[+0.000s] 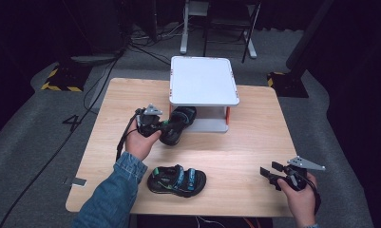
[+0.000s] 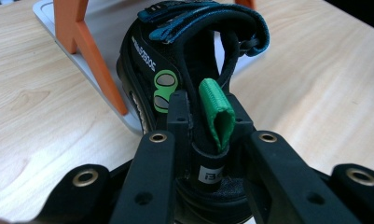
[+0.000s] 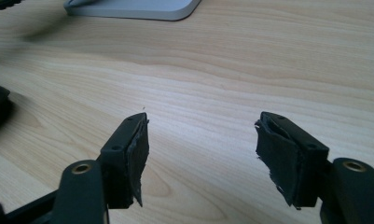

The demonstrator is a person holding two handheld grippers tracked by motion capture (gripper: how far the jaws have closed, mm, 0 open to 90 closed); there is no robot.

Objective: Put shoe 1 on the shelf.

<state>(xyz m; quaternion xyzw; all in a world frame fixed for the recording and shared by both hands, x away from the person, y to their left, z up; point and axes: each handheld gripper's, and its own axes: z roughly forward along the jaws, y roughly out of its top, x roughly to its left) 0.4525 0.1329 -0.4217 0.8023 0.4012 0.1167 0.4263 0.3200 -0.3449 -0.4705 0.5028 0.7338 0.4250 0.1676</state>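
**Sandal held at the shelf's edge**

Black jaws of my left gripper [image 2: 205, 121] are clamped on the heel strap of a black strapped sandal with teal straps and a green pull loop [image 2: 194, 70]. Seen from above, that sandal [image 1: 177, 124] sits just in front of the lower deck of a small white two-level shelf with orange legs [image 1: 204, 80], its toe pointing toward the shelf and its long axis running from my hand away toward the table's far side, tilted a little to the right.

A second matching black sandal [image 1: 177, 180] lies flat near the front edge, its long axis across the table.

My right gripper [image 1: 272, 174] hangs over bare wood at the front right, jaws apart and holding nothing.

Everything rests on a light wooden table [image 1: 254, 142]; grey carpet, cables and dark stands surround it.
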